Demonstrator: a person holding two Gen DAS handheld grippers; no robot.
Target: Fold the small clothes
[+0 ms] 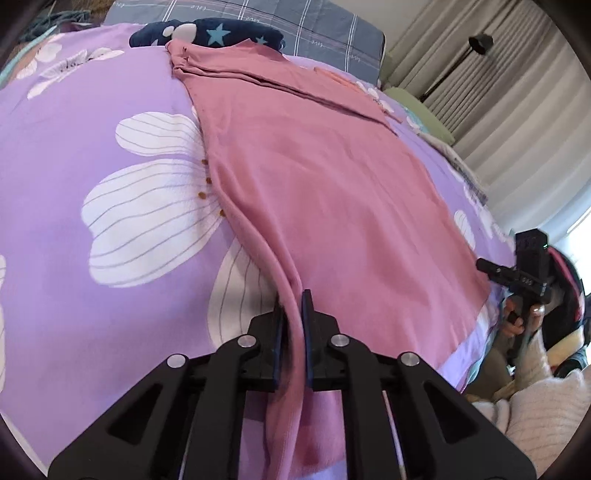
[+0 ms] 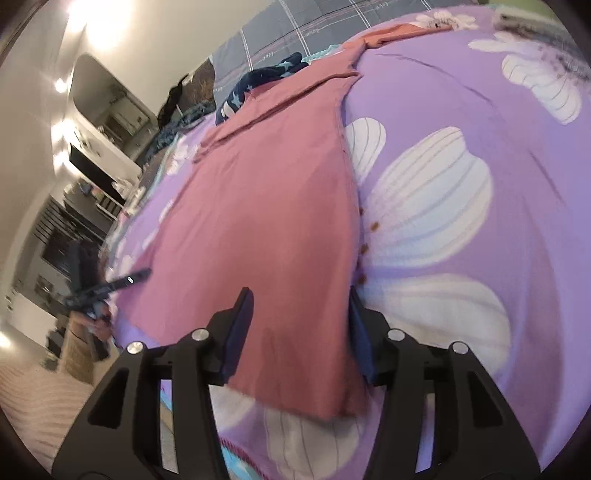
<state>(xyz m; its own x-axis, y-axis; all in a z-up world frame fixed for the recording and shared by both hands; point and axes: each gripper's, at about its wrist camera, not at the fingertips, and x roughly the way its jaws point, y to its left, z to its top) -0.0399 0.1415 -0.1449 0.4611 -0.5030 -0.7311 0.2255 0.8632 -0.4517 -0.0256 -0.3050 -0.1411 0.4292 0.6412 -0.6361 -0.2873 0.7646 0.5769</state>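
Along the bed's point(image 1: 55, 166) near edge: left gripper point(image 1: 292, 314) clamped on pink garment's point(image 1: 314, 166) side fold; right gripper point(image 2: 299, 325) fingers apart, apparently straddling the hem corner; garment runs lengthwise away.

The pink garment point(image 1: 314, 177) covers the middle of the bed point(image 1: 74, 147), running from the near edge toward the far edge. Bare purple cover lies open along both of its long sides. At the far edge a dark star-printed cloth point(image 1: 207, 33) touches the garment's far end, with a grey checked pillow point(image 1: 314, 26) behind it. Both grippers crowd the near edge.
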